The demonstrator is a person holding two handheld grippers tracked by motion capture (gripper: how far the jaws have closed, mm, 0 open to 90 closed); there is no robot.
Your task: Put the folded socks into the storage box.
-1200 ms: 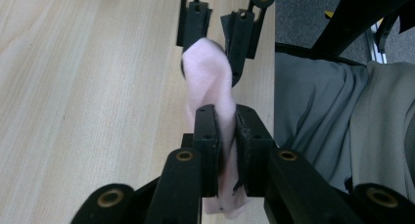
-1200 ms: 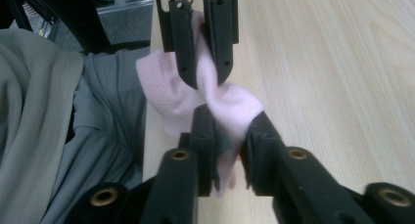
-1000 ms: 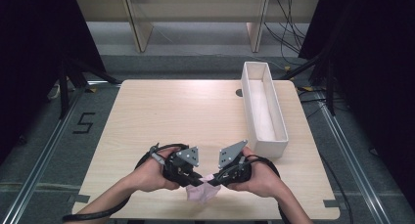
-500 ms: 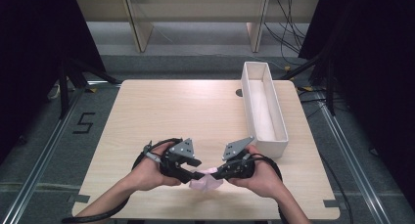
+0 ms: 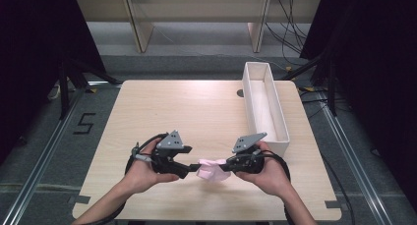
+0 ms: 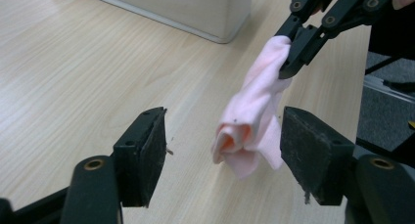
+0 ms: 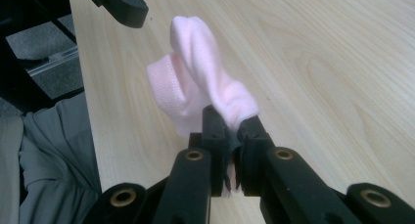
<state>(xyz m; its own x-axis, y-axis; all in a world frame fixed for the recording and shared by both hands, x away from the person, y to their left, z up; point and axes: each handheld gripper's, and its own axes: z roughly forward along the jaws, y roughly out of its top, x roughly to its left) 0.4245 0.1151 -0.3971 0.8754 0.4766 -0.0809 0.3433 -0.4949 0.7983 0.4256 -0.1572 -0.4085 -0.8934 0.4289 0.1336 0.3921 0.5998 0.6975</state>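
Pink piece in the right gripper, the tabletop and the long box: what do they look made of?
Pink sock: soft knit fabric, likely cotton blend; ribbed cuff, hangs limp from the right gripper. Table: pale wood or wood-look laminate, matte, with printed-looking grain. Long white box: thin rigid walls, matte; painted wood or plastic, hard to tell.

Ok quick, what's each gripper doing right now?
Left gripper: jaws have just been opening, now open; the pink sock hangs between them, not pinched.
Right gripper: jaws shut on the pink sock.
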